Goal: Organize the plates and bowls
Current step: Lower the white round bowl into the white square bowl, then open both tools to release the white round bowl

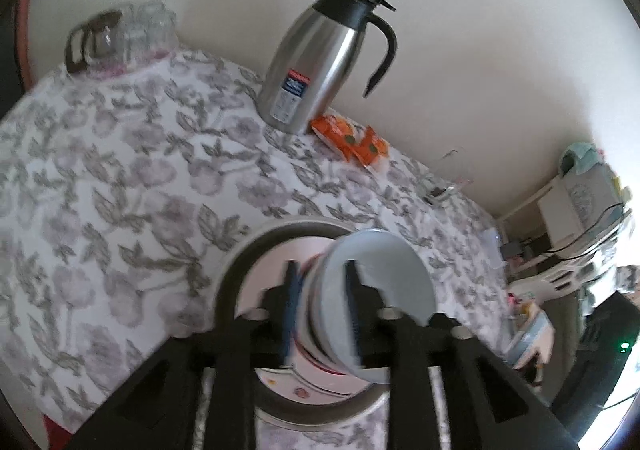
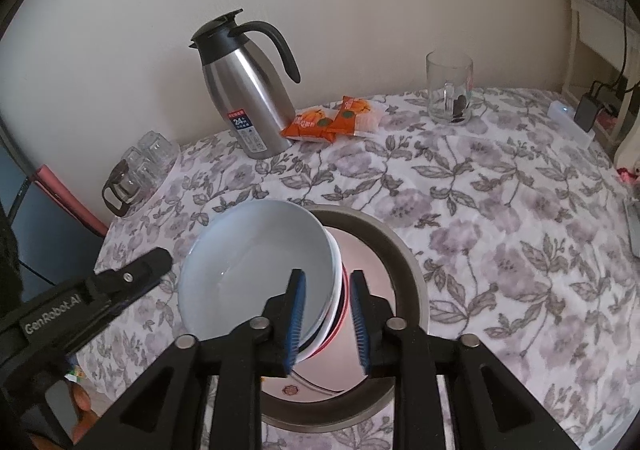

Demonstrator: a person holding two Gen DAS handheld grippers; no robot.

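Observation:
A stack of nested bowls, pale blue bowl on top, is held tilted above a pink plate that lies in a wide grey-rimmed plate. My right gripper is shut on the stack's near rim, one finger inside and one outside. In the left wrist view my left gripper grips the same bowl stack at its rim, above the pink plate and grey-rimmed plate. The left gripper body shows at the left in the right wrist view.
A steel thermos jug, orange snack packets, a glass mug and upturned glasses with a small glass pot stand on the floral tablecloth toward the wall. A power adapter lies at the far right edge.

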